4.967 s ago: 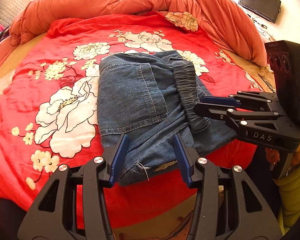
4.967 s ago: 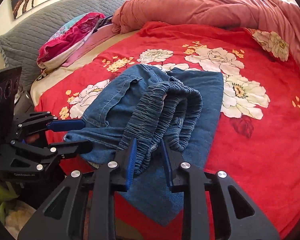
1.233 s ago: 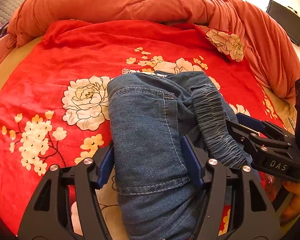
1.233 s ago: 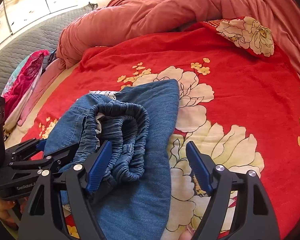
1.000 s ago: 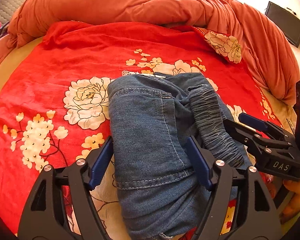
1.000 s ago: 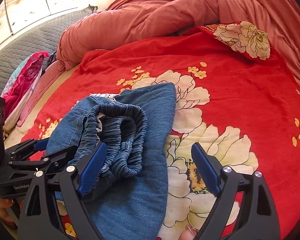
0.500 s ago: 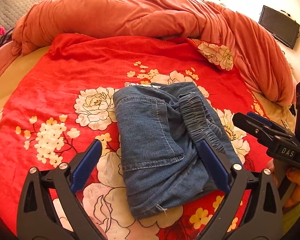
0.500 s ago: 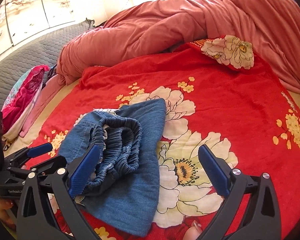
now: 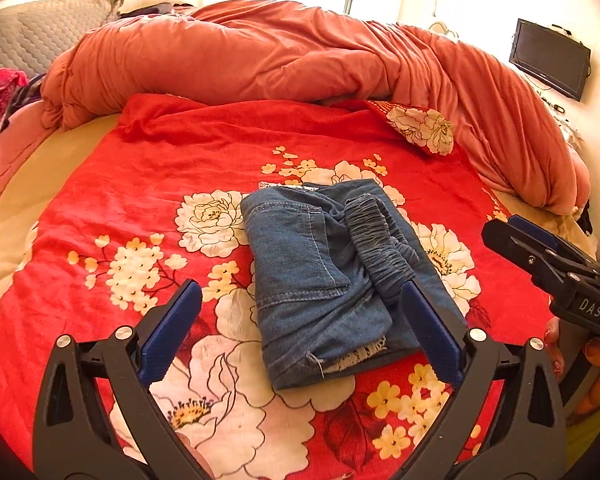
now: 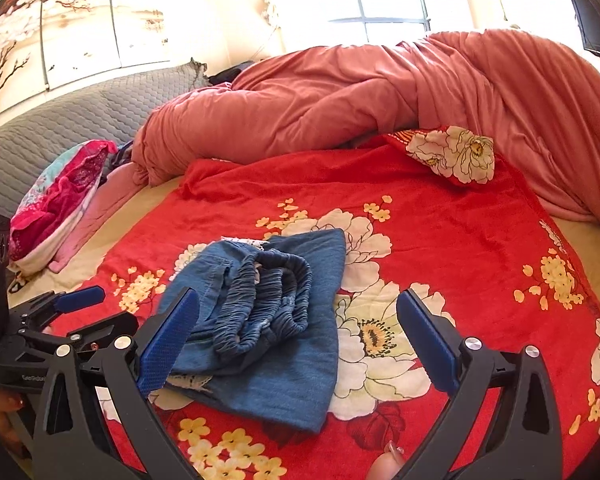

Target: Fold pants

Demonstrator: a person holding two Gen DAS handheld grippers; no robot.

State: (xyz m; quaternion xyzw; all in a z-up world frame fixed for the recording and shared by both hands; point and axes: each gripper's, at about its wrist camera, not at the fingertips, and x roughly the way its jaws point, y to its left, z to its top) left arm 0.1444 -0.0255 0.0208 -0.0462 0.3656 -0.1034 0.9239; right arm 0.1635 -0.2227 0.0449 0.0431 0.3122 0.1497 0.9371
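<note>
Two grippers spread wide above folded denim pants on a red floral blanket.

Both the left gripper (image 9: pixel 300 328) and the right gripper (image 10: pixel 298 338) stand wide apart, holding nothing and clear of the cloth. The pants (image 9: pixel 332 276) lie as a compact folded bundle near the middle of the blanket (image 9: pixel 140 168), with bare blanket on the left, right and far sides. Its long axis runs near to far in the left wrist view, the elastic waistband (image 9: pixel 380 248) bunched along the right side, a frayed hem at the near end. A rumpled orange duvet (image 9: pixel 300 52) bounds the far edge and curves down the right; pink clothing (image 10: pixel 60 196) lies far left by the grey headboard (image 10: pixel 60 120).
</note>
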